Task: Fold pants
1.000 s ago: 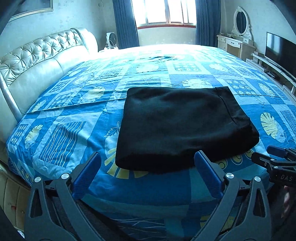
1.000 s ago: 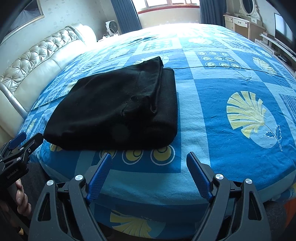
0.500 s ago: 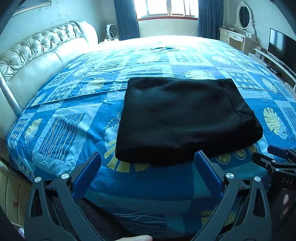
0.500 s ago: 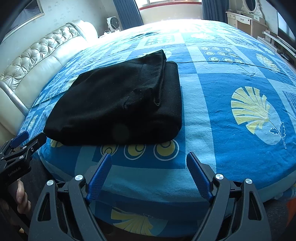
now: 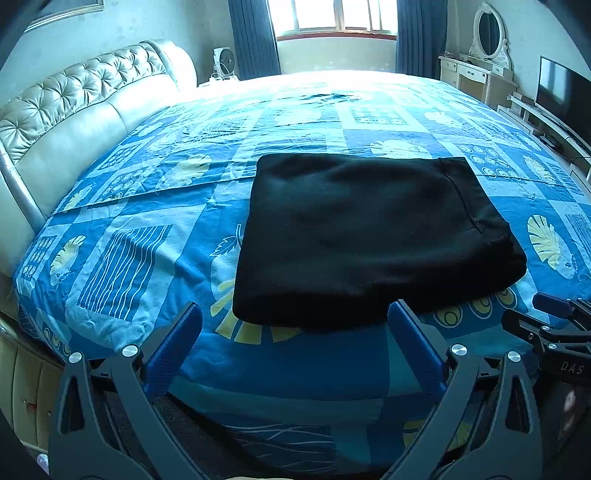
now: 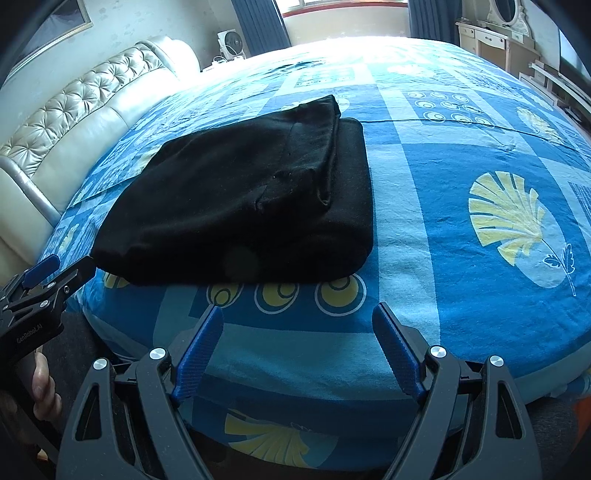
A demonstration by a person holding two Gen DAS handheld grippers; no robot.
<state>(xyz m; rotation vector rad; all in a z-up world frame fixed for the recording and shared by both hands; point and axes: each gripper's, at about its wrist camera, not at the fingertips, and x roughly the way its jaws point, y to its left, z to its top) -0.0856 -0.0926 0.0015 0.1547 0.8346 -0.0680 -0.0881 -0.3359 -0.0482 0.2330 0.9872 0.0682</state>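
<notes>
The black pants (image 5: 369, 236) lie folded into a flat rectangle on the blue patterned bedspread (image 5: 147, 236), near the bed's front edge. They also show in the right wrist view (image 6: 251, 206), with the layered fold edge on their right side. My left gripper (image 5: 295, 317) is open and empty, held just short of the pants' near edge. My right gripper (image 6: 297, 317) is open and empty, in front of the pants' near right corner, not touching. Each gripper shows at the edge of the other's view: the right one (image 5: 554, 325), the left one (image 6: 48, 284).
A tufted cream headboard (image 5: 74, 110) runs along the left. A window with blue curtains (image 5: 332, 22) is at the back. A dresser with a mirror (image 5: 480, 70) and a TV (image 5: 561, 92) stand at the right. The bed's front edge drops off just under the grippers.
Both grippers have drawn back slightly and tilted up, so more of the room shows. The pants have not moved. Both grippers stay open.
</notes>
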